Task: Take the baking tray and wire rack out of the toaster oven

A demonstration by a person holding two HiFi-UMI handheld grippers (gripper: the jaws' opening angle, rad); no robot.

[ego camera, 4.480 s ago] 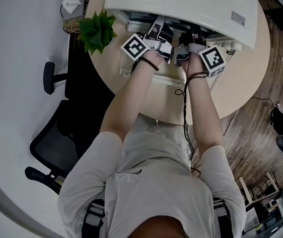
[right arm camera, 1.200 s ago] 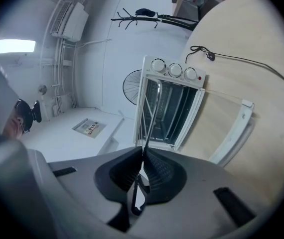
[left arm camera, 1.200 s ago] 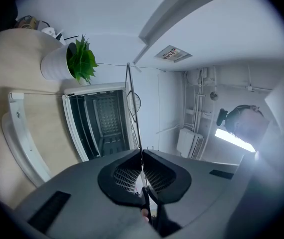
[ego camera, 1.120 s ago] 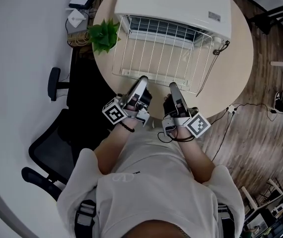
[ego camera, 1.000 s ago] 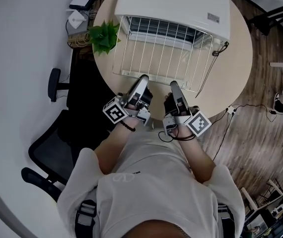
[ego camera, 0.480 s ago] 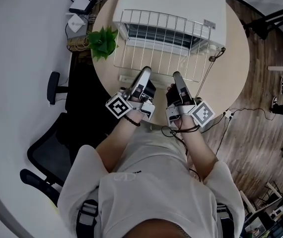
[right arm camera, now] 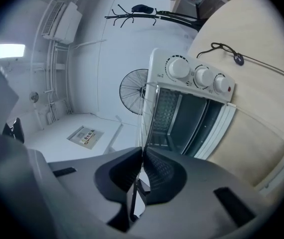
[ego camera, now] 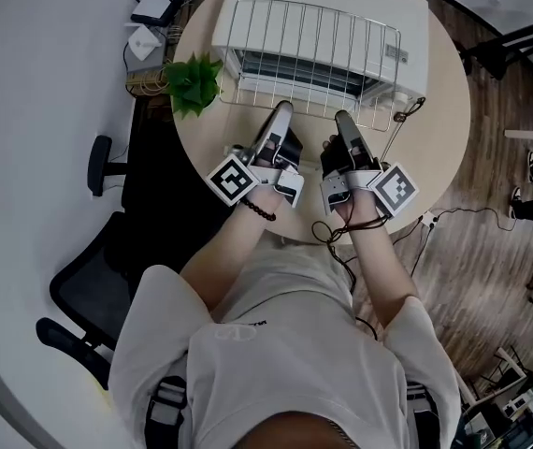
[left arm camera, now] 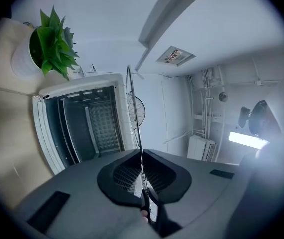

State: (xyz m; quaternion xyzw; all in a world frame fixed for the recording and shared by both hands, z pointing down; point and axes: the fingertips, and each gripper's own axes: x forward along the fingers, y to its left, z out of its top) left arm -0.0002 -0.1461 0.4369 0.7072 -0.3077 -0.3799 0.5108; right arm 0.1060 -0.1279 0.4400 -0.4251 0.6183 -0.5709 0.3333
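Holding wire rack [ego camera: 313, 36] clear of toaster oven [ego camera: 414, 12], left claw [ego camera: 283, 110] and right claw [ego camera: 343, 118] clamped on its edge; next, likely lowering onto desk [ego camera: 439, 129] beside oven.

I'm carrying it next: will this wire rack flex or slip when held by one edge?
Probably stiff: the wire rack looks flat though held only at its near edge. Likely light, being open wire. Its thin rods might pivot where pinched.

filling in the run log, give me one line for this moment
wire rack: out of toaster oven, held up | left gripper: shut on wire rack | right gripper: shut on wire rack | oven door: open
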